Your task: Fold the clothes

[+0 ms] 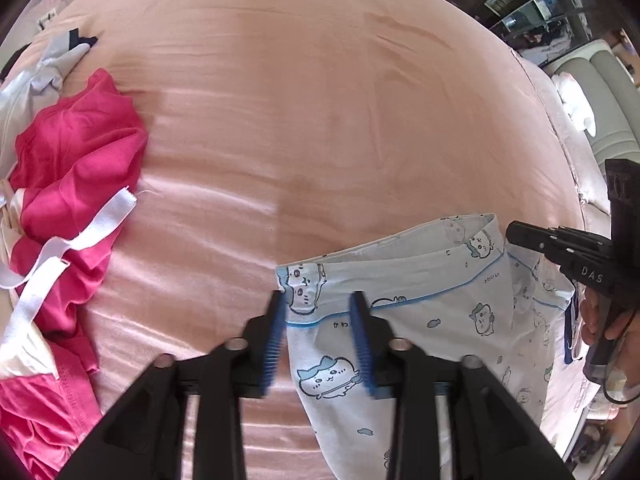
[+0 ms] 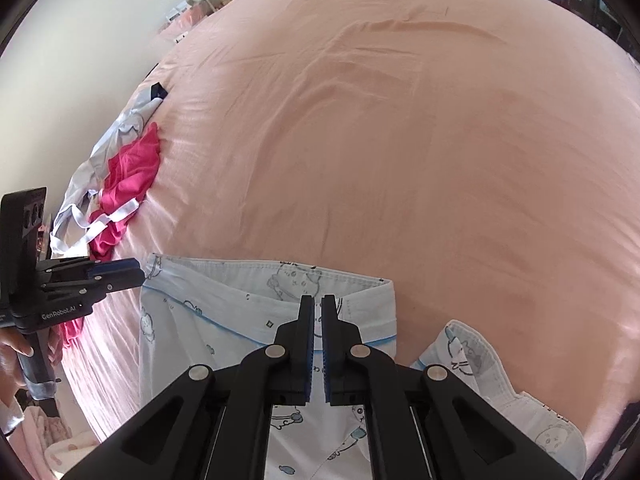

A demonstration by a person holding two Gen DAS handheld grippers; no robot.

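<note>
Pale blue pyjama trousers (image 1: 420, 280) (image 2: 224, 320) with cartoon animal prints lie on a pink bedsheet (image 1: 320, 100) (image 2: 400, 140), waistband towards the middle of the bed. My left gripper (image 1: 320, 300) (image 2: 138, 270) is open, and the left corner of the waistband lies between its blue pads (image 1: 276, 328). My right gripper (image 2: 319, 300) (image 1: 510, 232) is shut to a thin slit over the waistband's right part. Whether any cloth is pinched in it does not show. A hand (image 1: 600, 320) holds its handle.
A crumpled bright pink garment (image 1: 80, 152) (image 2: 132, 172) with white straps and a pale grey-white garment (image 1: 24, 88) (image 2: 116, 136) lie along the bed's left edge. A light sofa (image 1: 600, 92) and dark shelves (image 1: 540, 0) stand beyond the bed's right side.
</note>
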